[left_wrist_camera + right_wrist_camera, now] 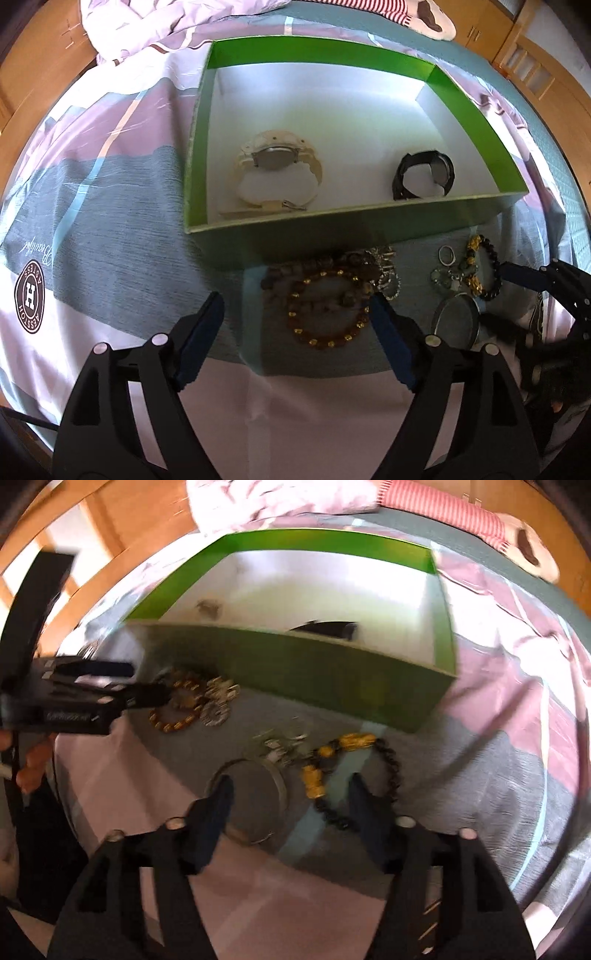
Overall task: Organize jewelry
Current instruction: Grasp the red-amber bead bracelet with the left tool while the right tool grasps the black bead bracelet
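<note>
On a bed, a green box (369,227) holds a cream watch (275,168) and a black watch (423,177), while in front of it the left gripper (295,314) hangs wide open, empty, over an amber bead bracelet (328,312), and the right gripper (290,794), also open and empty, straddles a black-and-gold bracelet (369,764).

Each handheld left gripper (295,314) and right gripper (290,797) is a matte black plastic frame of two tapering arms with triangular cut-outs, tipped with dark blue rubber pads (199,339). Round silver pivot pins (159,339) stud the arms. A white-lettered label (68,716), too blurred to read, marks the left gripper's black body.
</note>
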The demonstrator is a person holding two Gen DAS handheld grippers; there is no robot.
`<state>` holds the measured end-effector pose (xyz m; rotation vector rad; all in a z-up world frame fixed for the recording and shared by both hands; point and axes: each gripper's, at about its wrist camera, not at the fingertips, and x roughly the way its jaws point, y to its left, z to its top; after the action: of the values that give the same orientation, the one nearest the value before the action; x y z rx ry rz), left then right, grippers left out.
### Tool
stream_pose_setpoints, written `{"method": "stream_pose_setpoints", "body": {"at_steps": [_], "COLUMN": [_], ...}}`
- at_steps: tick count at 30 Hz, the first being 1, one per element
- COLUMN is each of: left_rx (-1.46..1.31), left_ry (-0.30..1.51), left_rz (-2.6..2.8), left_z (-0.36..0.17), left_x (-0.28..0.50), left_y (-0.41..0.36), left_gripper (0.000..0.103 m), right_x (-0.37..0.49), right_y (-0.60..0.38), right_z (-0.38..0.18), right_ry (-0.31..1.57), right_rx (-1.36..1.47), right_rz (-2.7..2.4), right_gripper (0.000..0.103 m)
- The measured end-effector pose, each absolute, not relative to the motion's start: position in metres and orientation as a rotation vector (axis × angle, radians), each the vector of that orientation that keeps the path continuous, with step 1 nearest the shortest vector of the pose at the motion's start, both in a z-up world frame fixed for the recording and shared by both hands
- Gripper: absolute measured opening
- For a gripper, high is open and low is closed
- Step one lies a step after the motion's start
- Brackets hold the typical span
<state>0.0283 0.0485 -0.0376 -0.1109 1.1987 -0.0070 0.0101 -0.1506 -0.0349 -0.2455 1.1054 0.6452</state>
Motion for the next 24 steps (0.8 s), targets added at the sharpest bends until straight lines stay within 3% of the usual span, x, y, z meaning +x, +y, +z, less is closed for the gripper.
{"method": "stream_pose_setpoints", "body": {"at_steps": [11, 13, 20, 24], "left_rx": [-0.006, 0.013, 0.002, -0.04], "left_ry": [1.255, 1.252, 1.237, 1.236], "left_rz": [-0.038, -0.039, -0.058, -0.071], "left_z": [-0.063, -0.065, -0.061, -0.056], "left_x": [0.032, 0.032, 0.03, 0.03], "left_y": [0.023, 0.019, 0.017, 0.024], "left_gripper": [0.085, 0.076, 0.051, 0.053], "right_x": [-0.015, -0.017, -0.015, -0.006], "right_y": [-0.115, -0.114, -0.127, -0.144], "right_z": [-0.065, -0.063, -0.057, -0.046], "right_ry": [1.12, 1.109, 1.109, 1.097], "right_rx": [-0.398, -0.396, -0.344, -0.27], "right_rz": [0.684, 0.706, 0.739, 0.741], "right_gripper": [0.065, 0.055, 0.052, 0.059]}}
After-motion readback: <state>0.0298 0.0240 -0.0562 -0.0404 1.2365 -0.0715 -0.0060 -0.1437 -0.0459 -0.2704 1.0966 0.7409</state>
